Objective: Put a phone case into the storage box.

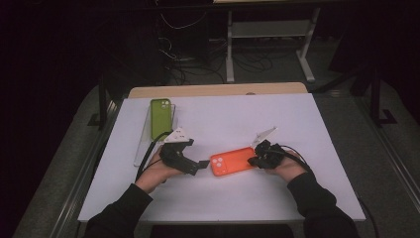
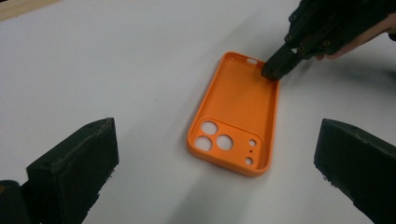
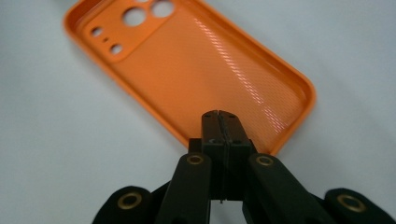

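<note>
A person's two sleeved forearms enter from the near edge of the white worktop (image 1: 297,114), shoulders cut off by the frame. The left claw (image 1: 202,164) stands wide open, nothing between its jaws, just beside the camera-hole end of an orange phone case (image 1: 233,160). The case lies hollow side up near the worktop's middle, its long axis running across from claw to claw, camera holes toward the left one. The right claw (image 3: 219,122) is fully closed, its tips at the case's plain end; whether they pinch the rim is hard to tell. Farther back lies a green phone case (image 1: 161,117), lengthwise away from the person. The room beyond is dark.
</note>
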A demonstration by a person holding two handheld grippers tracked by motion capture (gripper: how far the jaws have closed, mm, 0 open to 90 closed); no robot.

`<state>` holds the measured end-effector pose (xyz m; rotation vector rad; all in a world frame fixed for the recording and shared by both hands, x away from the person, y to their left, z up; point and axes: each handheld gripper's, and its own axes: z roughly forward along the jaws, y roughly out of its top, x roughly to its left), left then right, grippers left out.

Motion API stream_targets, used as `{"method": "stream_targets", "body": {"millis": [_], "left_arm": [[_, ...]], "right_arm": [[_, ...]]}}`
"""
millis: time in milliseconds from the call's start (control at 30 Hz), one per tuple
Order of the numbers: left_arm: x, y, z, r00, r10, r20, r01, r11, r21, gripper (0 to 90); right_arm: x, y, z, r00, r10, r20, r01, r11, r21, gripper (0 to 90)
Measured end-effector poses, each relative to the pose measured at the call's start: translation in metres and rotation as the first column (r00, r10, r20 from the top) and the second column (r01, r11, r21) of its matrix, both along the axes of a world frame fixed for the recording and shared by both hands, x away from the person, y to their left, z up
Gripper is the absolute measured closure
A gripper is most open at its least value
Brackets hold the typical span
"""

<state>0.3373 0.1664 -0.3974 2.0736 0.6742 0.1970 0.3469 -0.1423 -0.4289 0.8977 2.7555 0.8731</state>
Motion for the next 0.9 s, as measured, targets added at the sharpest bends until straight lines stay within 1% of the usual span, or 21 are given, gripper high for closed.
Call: {"method": "stream_targets", "body": {"millis": [100, 133, 167, 200, 233, 333, 367, 467, 500, 567, 633, 667, 700, 767, 800, 867, 900], "left_arm": [[-0.001, -0.001, 0.0, 0.9999, 0.002, -0.01, -0.003, 1.0, -0.004, 0.0], [-0.001, -0.002, -0.001, 0.9999, 0.003, -0.011, -0.003, 1.0, -0.008, 0.0], [-0.001, -0.002, -0.001, 1.0, 0.0, -0.009, 0.0, 1.0, -0.004, 0.0], [-0.001, -0.001, -0.001, 1.0, -0.002, -0.009, 0.002, 1.0, 0.0, 0.0], [-0.001, -0.001, -0.001, 1.0, -0.002, -0.009, 0.002, 1.0, -0.002, 0.0], [-0.001, -0.001, 0.0, 0.9999, 0.001, -0.011, -0.001, 1.0, -0.005, 0.0], [-0.001, -0.001, 0.0, 0.9999, 0.001, -0.01, -0.001, 1.0, -0.004, 0.0], [-0.001, -0.001, 0.0, 1.0, 0.0, -0.007, 0.0, 1.0, -0.005, 0.0], [-0.001, -0.001, 0.0, 1.0, -0.001, -0.008, 0.001, 1.0, -0.004, 0.0], [-0.001, -0.001, 0.0, 0.9999, -0.005, -0.009, 0.005, 1.0, 0.0, 0.0], [-0.001, -0.002, 0.0, 0.9999, -0.009, -0.007, 0.009, 1.0, 0.001, 0.0], [-0.002, -0.002, 0.0, 0.9999, -0.009, -0.006, 0.009, 1.0, 0.0, 0.0], [-0.002, -0.002, 0.0, 0.9999, -0.011, -0.006, 0.011, 0.9999, -0.001, 0.0], [-0.002, -0.001, 0.0, 0.9999, -0.011, -0.006, 0.011, 0.9999, 0.0, 0.0], [-0.002, -0.001, 0.0, 0.9999, -0.013, -0.005, 0.013, 0.9999, 0.003, 0.0], [-0.002, -0.002, 0.0, 0.9999, -0.009, -0.006, 0.009, 1.0, -0.004, 0.0], [-0.002, -0.002, 0.0, 0.9999, -0.007, -0.008, 0.007, 1.0, -0.005, 0.0]], "right_arm": [[-0.009, -0.001, 0.0, 0.9995, 0.023, -0.02, -0.023, 1.0, 0.006, 88.2], [-0.011, -0.001, 0.0, 0.9993, 0.033, -0.017, -0.033, 0.999, 0.0, 88.2], [-0.014, 0.0, 0.0, 0.9988, 0.04, -0.028, -0.039, 0.999, 0.006, 88.2], [-0.017, 0.0, 0.0, 0.9985, 0.052, -0.019, -0.052, 0.999, 0.0, 88.2], [-0.02, 0.001, -0.001, 0.998, 0.057, -0.026, -0.057, 0.998, -0.002, 88.2], [-0.029, 0.004, -0.001, 0.9956, 0.088, -0.034, -0.087, 0.996, 0.018, 88.2], [-0.032, 0.005, -0.002, 0.9941, 0.104, -0.032, -0.104, 0.994, 0.019, 88.2], [-0.038, 0.009, -0.003, 0.992, 0.125, -0.018, -0.125, 0.992, 0.015, 88.2], [-0.039, 0.009, -0.003, 0.9912, 0.13, -0.022, -0.13, 0.991, 0.02, 88.2], [-0.039, 0.01, -0.003, 0.9913, 0.13, -0.016, -0.13, 0.991, 0.014, 88.1], [-0.039, 0.007, 0.0, 0.9944, 0.105, -0.006, -0.105, 0.994, 0.028, 87.7], [-0.039, 0.005, 0.003, 0.9965, 0.084, -0.009, -0.083, 0.996, 0.045, 84.9], [-0.039, 0.003, 0.005, 0.9979, 0.065, -0.005, -0.065, 0.995, 0.072, 81.9], [-0.04, -0.004, 0.011, 0.9992, 0.041, -0.001, -0.041, 0.994, 0.104, 74.4], [-0.041, -0.007, 0.012, 0.9995, 0.029, 0.009, -0.03, 0.993, 0.115, 67.9], [-0.043, -0.014, 0.015, 0.9997, 0.005, 0.026, -0.009, 0.99, 0.14, 59.0], [-0.044, -0.018, 0.015, 0.9993, -0.001, 0.037, -0.005, 0.989, 0.147, 52.2]]}}
